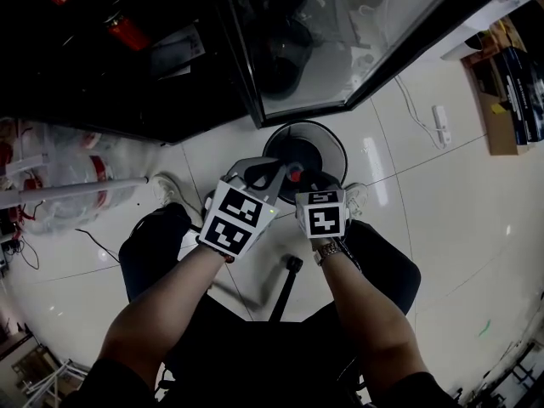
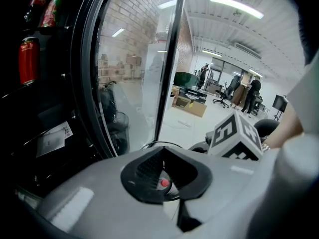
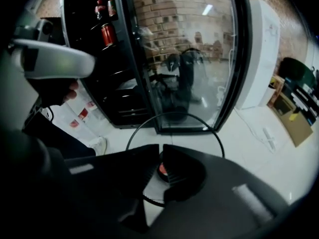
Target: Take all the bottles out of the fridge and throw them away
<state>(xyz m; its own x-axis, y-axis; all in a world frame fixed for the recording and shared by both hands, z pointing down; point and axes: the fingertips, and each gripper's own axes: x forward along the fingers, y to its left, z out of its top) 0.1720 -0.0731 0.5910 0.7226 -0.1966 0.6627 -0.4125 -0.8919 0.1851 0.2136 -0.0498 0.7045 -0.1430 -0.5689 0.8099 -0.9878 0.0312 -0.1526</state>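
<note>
Both grippers hang side by side over a round black bin (image 1: 336, 147) on the floor in front of the open fridge (image 1: 127, 83). My left gripper (image 1: 276, 172) has its grey jaws closed tip to tip with nothing between them. The dark jaws of my right gripper (image 3: 160, 151) are almost touching and hold nothing. Below them, inside the bin's wire rim (image 3: 174, 114), a red cap (image 3: 162, 169) shows; the same red cap (image 2: 163, 183) appears under the left jaws. A red can (image 2: 28, 59) and red-labelled bottles (image 2: 52, 6) stand on the dark fridge shelves.
The fridge's glass door (image 1: 340, 41) stands open just beyond the bin. A plastic-wrapped pack of bottles (image 1: 59, 177) lies on the floor at the left. Cardboard boxes (image 1: 501, 83) and a power strip (image 1: 441, 124) sit at the right. My legs and a chair are below the grippers.
</note>
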